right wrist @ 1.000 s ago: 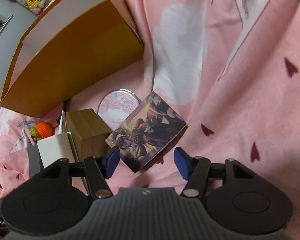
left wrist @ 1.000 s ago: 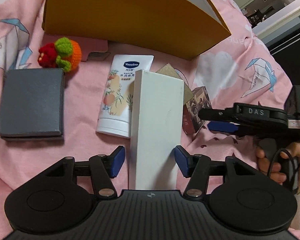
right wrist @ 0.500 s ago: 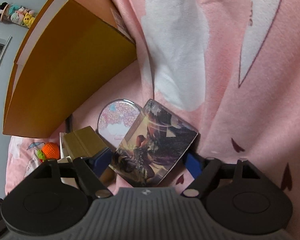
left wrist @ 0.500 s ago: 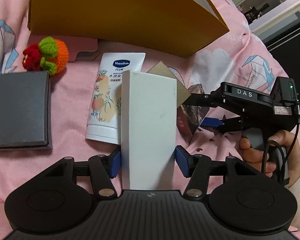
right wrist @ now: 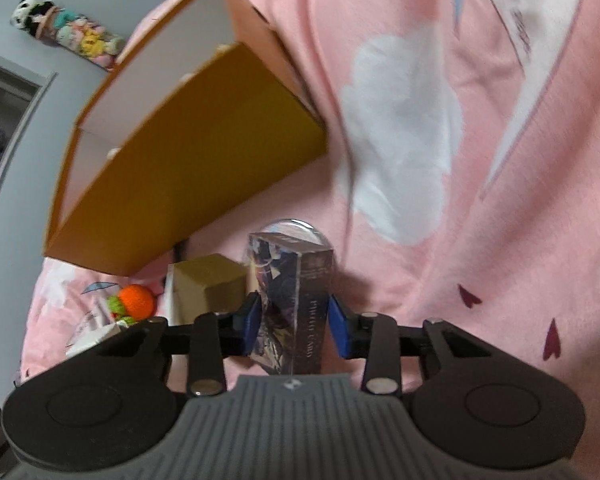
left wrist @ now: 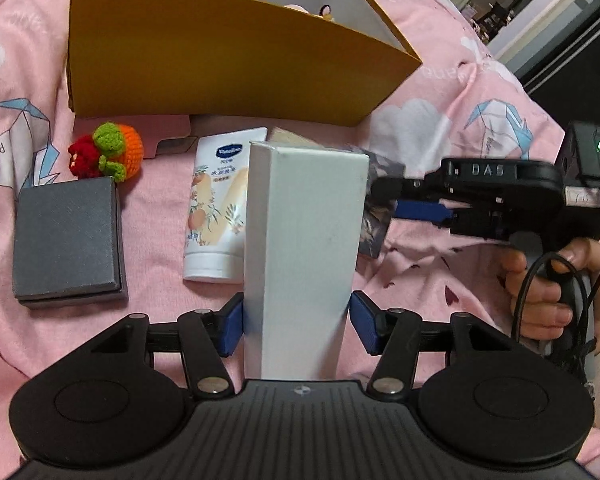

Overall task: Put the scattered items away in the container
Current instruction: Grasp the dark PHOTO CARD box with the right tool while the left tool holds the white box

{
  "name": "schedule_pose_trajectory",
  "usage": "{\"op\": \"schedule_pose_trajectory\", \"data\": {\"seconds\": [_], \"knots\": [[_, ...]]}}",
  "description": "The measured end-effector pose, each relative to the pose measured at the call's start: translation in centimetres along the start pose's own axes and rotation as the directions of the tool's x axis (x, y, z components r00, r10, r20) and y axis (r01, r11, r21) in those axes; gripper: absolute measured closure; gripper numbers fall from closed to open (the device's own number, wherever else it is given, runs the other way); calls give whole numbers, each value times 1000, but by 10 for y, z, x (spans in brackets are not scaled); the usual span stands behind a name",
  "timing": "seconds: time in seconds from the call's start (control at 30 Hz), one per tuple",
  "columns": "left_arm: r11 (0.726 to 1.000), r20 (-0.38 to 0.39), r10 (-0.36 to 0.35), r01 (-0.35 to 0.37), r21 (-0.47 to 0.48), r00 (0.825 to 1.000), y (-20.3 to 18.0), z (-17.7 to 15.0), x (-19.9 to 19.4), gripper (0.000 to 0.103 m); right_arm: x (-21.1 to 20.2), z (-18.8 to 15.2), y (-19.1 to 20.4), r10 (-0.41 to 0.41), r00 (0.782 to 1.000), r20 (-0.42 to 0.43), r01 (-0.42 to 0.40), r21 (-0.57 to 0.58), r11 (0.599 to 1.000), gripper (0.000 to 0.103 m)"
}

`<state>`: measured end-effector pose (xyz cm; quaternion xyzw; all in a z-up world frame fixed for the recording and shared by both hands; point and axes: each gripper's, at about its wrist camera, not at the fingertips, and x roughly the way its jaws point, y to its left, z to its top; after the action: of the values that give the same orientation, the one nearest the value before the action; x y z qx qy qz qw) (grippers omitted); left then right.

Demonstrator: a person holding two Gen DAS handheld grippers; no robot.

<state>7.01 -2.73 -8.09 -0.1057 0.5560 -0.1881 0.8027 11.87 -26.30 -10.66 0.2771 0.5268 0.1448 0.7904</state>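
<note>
My left gripper (left wrist: 296,330) is shut on a tall white box (left wrist: 304,240) and holds it above the pink bedspread. My right gripper (right wrist: 294,326) is shut on a dark illustrated card box (right wrist: 290,304) and holds it on edge; the gripper also shows in the left wrist view (left wrist: 420,212). The open yellow cardboard container (left wrist: 228,64) stands beyond both, and shows in the right wrist view (right wrist: 188,168) too. A Vaseline tube (left wrist: 218,204), a crocheted orange toy (left wrist: 112,154) and a grey flat box (left wrist: 66,240) lie on the bedspread.
A tan box (right wrist: 208,284) and a round clear-lidded item (right wrist: 296,228) lie behind the card box. Small items sit inside the container (left wrist: 300,6). The bedspread (right wrist: 480,160) stretches to the right. Plush toys (right wrist: 64,32) line a far shelf.
My left gripper has closed on the white box and lifted it. My right gripper has closed on the card box and raised it, turning it on edge.
</note>
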Motion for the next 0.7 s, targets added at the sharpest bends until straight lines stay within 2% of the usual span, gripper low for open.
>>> {"op": "schedule_pose_trajectory", "data": {"seconds": [0.2,0.23,0.33,0.43,0.47,0.7], "knots": [[999,0,10,-10,43,1000,-8,-2,-5,41,-3,-6,12,66,998,16,-65,-66,996,62],[999,0,10,-10,41,1000,-7,-2,-5,44,2,-2,13,78,997,10,-77,-68,995,62],[999,4,10,-10,38,1000,-6,-2,-6,61,11,8,11,78,997,-10,-78,-86,993,62],[999,8,-18,17,32,1000,-5,-2,-6,61,31,5,12,61,998,-26,-63,-94,994,67],[999,6,-23,23,31,1000,-5,-1,-5,61,32,4,12,50,998,-30,-52,-96,994,74],[1000,-15,14,-14,22,1000,-3,3,13,61,12,-1,14,6,999,-38,-11,-145,989,76]]}}
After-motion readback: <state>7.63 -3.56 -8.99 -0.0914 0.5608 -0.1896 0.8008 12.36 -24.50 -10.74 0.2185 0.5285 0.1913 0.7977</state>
